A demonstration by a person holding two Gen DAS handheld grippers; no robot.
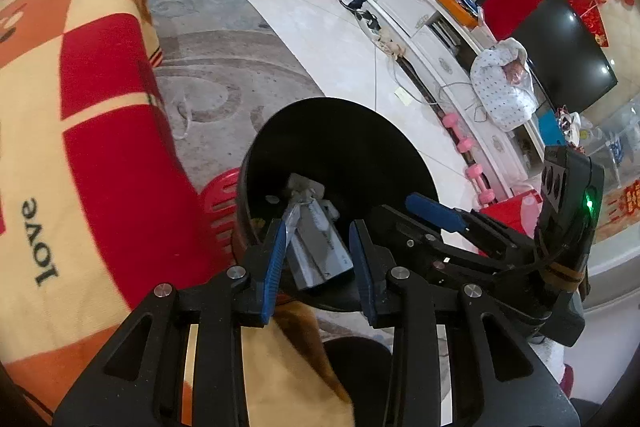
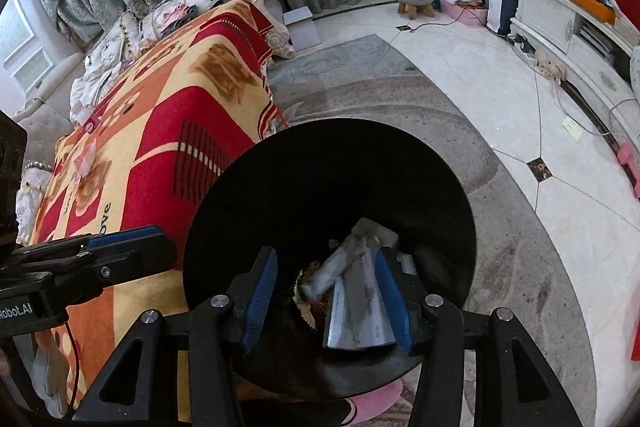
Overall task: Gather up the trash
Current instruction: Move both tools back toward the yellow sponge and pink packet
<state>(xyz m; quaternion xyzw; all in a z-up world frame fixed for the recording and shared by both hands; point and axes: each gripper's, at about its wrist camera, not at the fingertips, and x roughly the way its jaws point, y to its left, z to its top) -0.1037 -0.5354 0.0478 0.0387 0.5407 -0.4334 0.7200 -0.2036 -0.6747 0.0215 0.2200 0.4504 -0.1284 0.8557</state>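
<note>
We hold the left gripper (image 1: 320, 263) and right gripper (image 2: 326, 301) part-open, gripping nothing, over the black round plastic bin (image 2: 280, 187), where the crumpled silver-grey foil-and-paper wrappers (image 2: 356, 307) lie inside: light, soft, crushable, slippery foil, best pinched at a folded edge.
</note>
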